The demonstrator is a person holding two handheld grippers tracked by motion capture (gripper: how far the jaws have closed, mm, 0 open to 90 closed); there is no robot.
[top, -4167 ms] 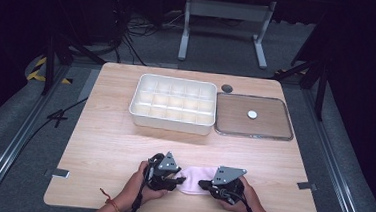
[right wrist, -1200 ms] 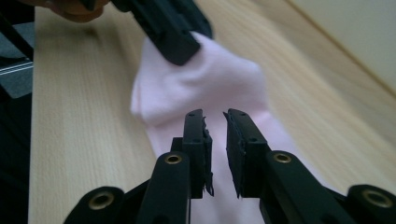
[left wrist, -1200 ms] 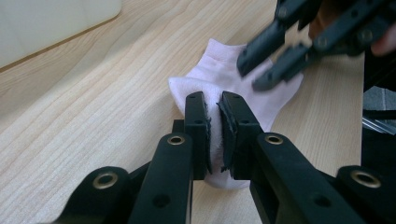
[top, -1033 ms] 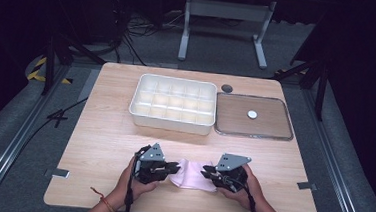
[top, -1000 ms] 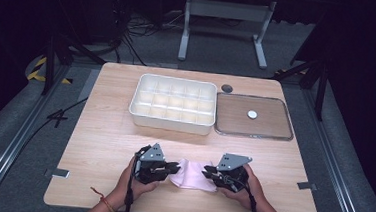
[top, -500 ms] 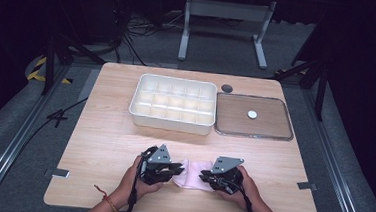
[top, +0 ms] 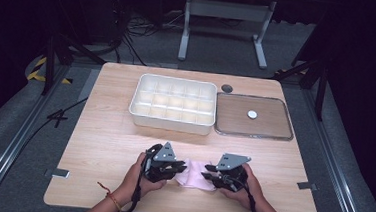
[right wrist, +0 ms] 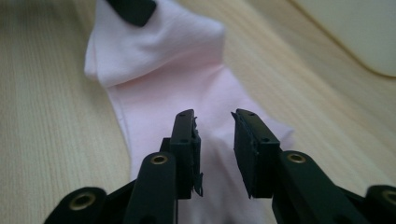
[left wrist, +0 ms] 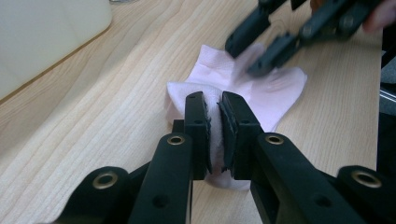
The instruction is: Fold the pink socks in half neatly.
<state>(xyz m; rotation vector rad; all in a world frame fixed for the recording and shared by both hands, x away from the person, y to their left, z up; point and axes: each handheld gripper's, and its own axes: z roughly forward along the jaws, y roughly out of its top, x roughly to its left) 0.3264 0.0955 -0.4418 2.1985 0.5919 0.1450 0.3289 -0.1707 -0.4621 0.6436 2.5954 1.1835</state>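
A pale pink sock lies flat on the wooden tabletop near the front edge, about midway along it, between the person's two hands. The left gripper pinches a fold at one end of the sock between its narrowly set jaws, while the right gripper hovers over the other end, its jaws having just been opening and now parted, with the fabric beneath them and nothing pressed between the pads. Farther back, a white compartment tray stands near the middle of the tabletop, and just beside it toward the far right corner lies a shallow metal-rimmed tray holding a small white disc.
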